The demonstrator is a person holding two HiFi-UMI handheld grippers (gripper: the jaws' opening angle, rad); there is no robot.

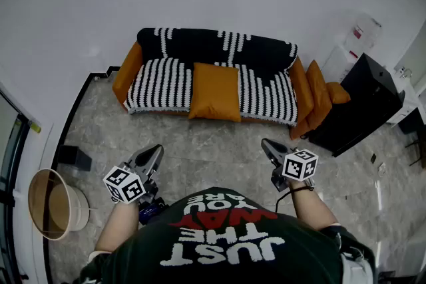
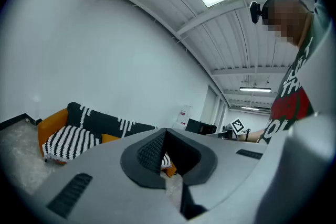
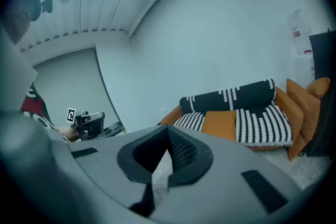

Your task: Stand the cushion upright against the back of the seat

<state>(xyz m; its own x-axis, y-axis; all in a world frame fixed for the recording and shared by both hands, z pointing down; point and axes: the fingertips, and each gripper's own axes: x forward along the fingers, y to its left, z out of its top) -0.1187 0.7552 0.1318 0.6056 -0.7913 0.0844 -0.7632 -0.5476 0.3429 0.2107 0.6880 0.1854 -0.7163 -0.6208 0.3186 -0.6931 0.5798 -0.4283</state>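
The person is standing well back from the sofa [image 1: 200, 44] in the upper middle of the frame, holding the left tongs [image 1: 157, 151] and right tongs [image 1: 266, 143] clenched and empty, probably because the orange cushion [image 1: 214, 92] is lying flat on the seat, beyond reach.

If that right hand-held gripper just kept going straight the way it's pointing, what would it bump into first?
Probably the grey floor in front of the sofa: the right hand-held gripper aims toward the orange cushion but slightly downward. Depth is hard to judge.
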